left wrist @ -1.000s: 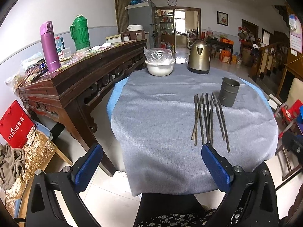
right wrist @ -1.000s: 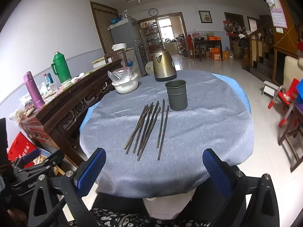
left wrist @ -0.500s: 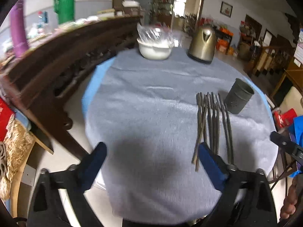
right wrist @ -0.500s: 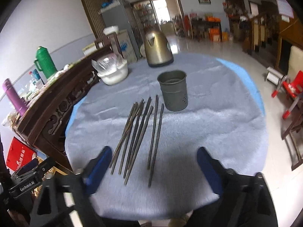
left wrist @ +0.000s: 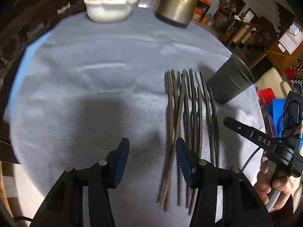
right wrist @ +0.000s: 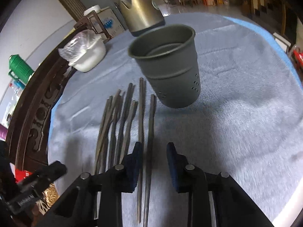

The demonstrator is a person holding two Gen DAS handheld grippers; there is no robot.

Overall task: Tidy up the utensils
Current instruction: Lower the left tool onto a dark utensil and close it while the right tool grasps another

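Several dark metal chopsticks (left wrist: 191,117) lie side by side on the grey-clothed round table (left wrist: 85,94). A dark perforated holder cup (left wrist: 229,83) stands just beyond them on the right. My left gripper (left wrist: 151,151) hovers low at their near left; its jaws are closing over bare cloth, the right finger (left wrist: 182,157) above the leftmost sticks. In the right wrist view my right gripper (right wrist: 154,155) is closing astride the rightmost chopsticks (right wrist: 150,132), with gaps still showing at the pads. The cup (right wrist: 170,71) stands upright ahead, empty.
A brass-coloured kettle (right wrist: 140,9) and a white bowl under plastic wrap (right wrist: 87,54) stand at the table's far side. A dark carved sideboard (right wrist: 32,113) runs along the left. A hand (left wrist: 274,185) holds the right gripper's handle at the table's right edge.
Both grippers have come forward and down from the table's near edge to just above the chopsticks, tilting downward. Both pairs of jaws have narrowed a great deal.
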